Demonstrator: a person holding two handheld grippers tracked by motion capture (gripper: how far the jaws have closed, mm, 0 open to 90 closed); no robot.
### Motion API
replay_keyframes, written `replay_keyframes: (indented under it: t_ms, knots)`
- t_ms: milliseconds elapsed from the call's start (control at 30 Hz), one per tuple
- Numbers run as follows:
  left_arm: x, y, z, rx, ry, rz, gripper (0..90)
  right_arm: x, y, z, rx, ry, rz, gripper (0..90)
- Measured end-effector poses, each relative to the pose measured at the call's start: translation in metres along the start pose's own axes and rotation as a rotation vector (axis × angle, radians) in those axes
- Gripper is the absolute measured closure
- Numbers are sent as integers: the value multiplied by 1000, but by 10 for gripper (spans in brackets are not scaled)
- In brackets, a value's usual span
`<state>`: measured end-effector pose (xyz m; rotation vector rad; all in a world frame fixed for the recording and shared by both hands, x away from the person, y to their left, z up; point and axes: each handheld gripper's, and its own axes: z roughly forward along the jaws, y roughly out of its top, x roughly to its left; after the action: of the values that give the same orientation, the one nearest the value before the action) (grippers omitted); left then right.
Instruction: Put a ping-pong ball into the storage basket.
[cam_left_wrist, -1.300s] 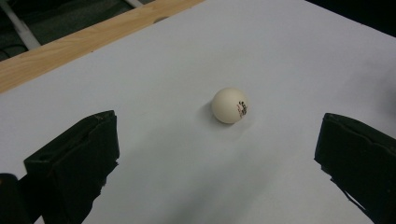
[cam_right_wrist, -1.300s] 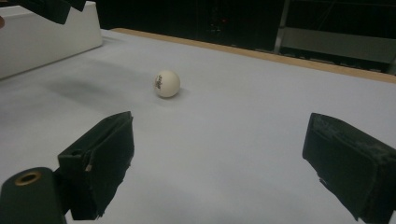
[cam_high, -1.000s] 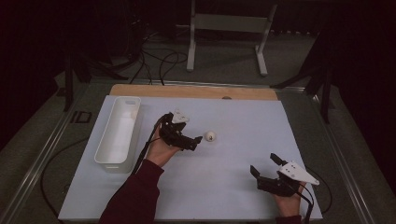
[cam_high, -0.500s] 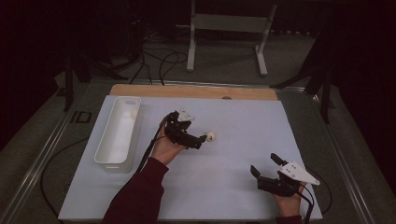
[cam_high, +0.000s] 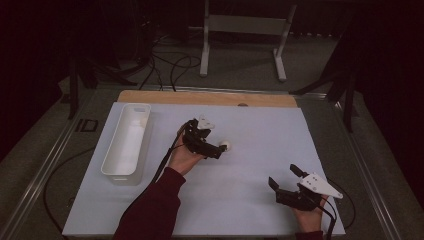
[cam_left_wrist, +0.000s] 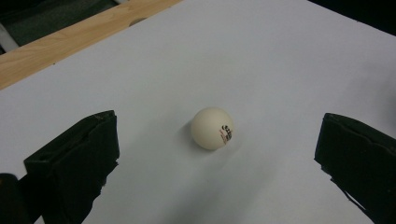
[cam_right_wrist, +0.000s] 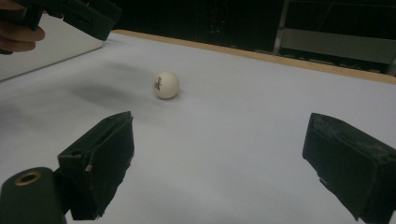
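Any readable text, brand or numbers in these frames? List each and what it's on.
Ball: dark print with a small red mark beneath it, on the side facing the left gripper; too small and blurred to read.
The same print shows on the ball in the right gripper view, also unreadable.
White bin, white table sheet, wooden board edge, right gripper: no text or labels visible.

Left claw (cam_left_wrist: 212, 154) jaws wide apart, small white plastic ball (cam_left_wrist: 212, 128) just ahead between them, bare white desk (cam_left_wrist: 289, 60) all round it. Long white plastic tray (cam_high: 127, 140) well left of claw. Right claw (cam_high: 292, 184) well apart, bare desk ahead.
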<state>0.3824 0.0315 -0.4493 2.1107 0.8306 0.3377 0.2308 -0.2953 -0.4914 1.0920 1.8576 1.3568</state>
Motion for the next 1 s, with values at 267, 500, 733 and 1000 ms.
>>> replay_keyframes:
  t_ms: [267, 500, 733, 1000]
  knots:
    - [-1, 2, 6, 6, 0, 5, 7, 0, 0, 0, -2, -1, 1, 88]
    - [0, 1, 12, 8, -4, 2, 6, 0, 0, 0, -1, 0, 1, 88]
    - [1, -1, 19, 14, -11, -4, 7, 0, 0, 0, 0, 1, 0, 88]
    - [0, -2, 24, 20, -14, -5, 6, 0, 0, 0, -1, 2, 1, 87]
